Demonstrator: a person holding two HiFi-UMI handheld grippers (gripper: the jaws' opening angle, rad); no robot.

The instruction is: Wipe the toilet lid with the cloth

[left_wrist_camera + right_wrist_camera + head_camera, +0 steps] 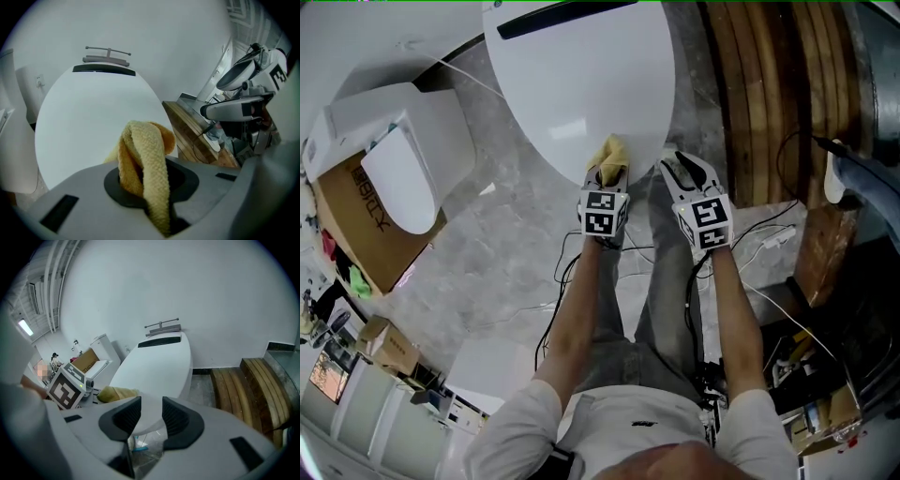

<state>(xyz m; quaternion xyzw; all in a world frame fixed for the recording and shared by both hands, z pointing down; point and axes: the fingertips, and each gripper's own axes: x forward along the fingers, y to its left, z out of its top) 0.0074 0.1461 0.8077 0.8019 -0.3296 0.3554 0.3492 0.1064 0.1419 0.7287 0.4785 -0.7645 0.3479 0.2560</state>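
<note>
The white toilet lid (581, 84) lies closed, its rounded front edge near both grippers. My left gripper (607, 180) is shut on a yellow cloth (612, 157), which sticks out at the lid's front edge. In the left gripper view the cloth (145, 161) is bunched between the jaws, with the lid (93, 122) beyond it. My right gripper (680, 169) hovers just right of the lid's front, its jaws a little apart with nothing between them. In the right gripper view the lid (154, 362) stretches ahead and the cloth (117, 392) shows at the left.
A second white toilet (398, 155) on a cardboard box (356, 211) stands at the left. Wooden boards (769, 94) lie at the right. Cables (581, 253) run over the grey marble floor around the person's legs.
</note>
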